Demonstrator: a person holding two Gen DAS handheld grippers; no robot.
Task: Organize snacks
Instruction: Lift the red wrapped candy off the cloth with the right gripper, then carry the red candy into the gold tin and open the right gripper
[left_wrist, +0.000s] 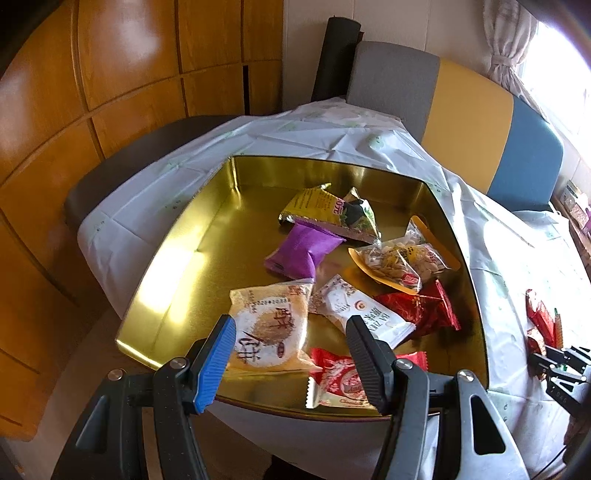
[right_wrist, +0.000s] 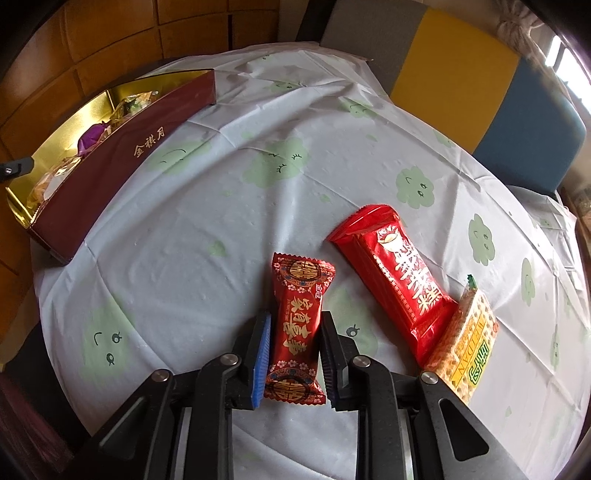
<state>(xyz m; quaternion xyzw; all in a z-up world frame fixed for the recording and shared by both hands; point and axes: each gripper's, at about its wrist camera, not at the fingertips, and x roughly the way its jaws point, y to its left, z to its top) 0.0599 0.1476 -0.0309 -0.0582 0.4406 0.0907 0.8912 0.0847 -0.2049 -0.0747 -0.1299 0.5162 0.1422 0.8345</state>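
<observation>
One red candy packet (right_wrist: 295, 328) lies on the counter (right_wrist: 229, 229), clamped between the jaws of the right gripper (right_wrist: 294, 354). Just beside it lie a larger red packet (right_wrist: 395, 273) and a cracker pack (right_wrist: 465, 347). The left gripper (left_wrist: 291, 354), jaws apart and empty, hangs over the gold box (left_wrist: 207, 236) of snacks.

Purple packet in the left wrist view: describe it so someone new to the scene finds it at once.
Start at the gold-lined tin on the white tablecloth. Among the snacks piled in it, the purple packet lies near the middle, just in front of a yellow bag and behind a beige round-cake packet. It is the only solid purple wrapper, matte and almost unprinted.
</observation>
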